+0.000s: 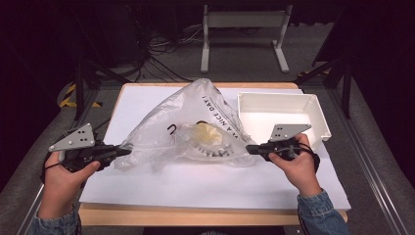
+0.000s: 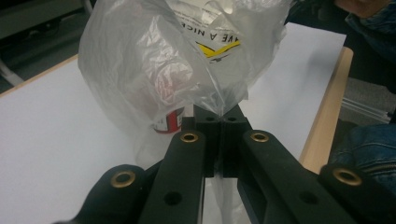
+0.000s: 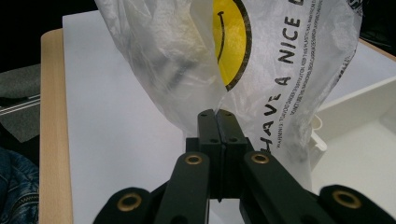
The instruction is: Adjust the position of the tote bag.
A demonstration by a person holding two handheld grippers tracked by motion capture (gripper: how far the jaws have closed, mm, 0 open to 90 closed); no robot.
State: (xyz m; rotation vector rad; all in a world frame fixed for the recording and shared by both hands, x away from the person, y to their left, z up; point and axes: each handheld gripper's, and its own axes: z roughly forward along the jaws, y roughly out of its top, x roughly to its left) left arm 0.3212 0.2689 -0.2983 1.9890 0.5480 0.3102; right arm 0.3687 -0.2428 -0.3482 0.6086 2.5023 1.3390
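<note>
Black jaws of the left gripper [image 2: 216, 122], nearest the lens in its own view, pinched tight on a gathered fold of the plastic bag [image 2: 187, 60]; same story at the right gripper [image 3: 217, 122], clamped flat on the bag's other edge. Stretched between both over mid-table in the high view, left gripper [image 1: 126, 152] at 9 o'clock of the bag [image 1: 191, 127], right gripper [image 1: 249, 148] at 3 o'clock. Thin, translucent, crinkled film, peaked like a tent, printed with a yellow smiley [image 3: 231, 42] and black lettering. Inside, blurred through the film, a red-and-white labelled container [image 2: 169, 122] and something pale yellow [image 1: 208, 133]. Just beside at 2 o'clock, a white rigid rectangular bin [image 1: 320, 115], touching the film in the right gripper view. Underneath, smooth white sheet [image 1: 195, 186] on a wooden table [image 1: 147, 215].
</note>
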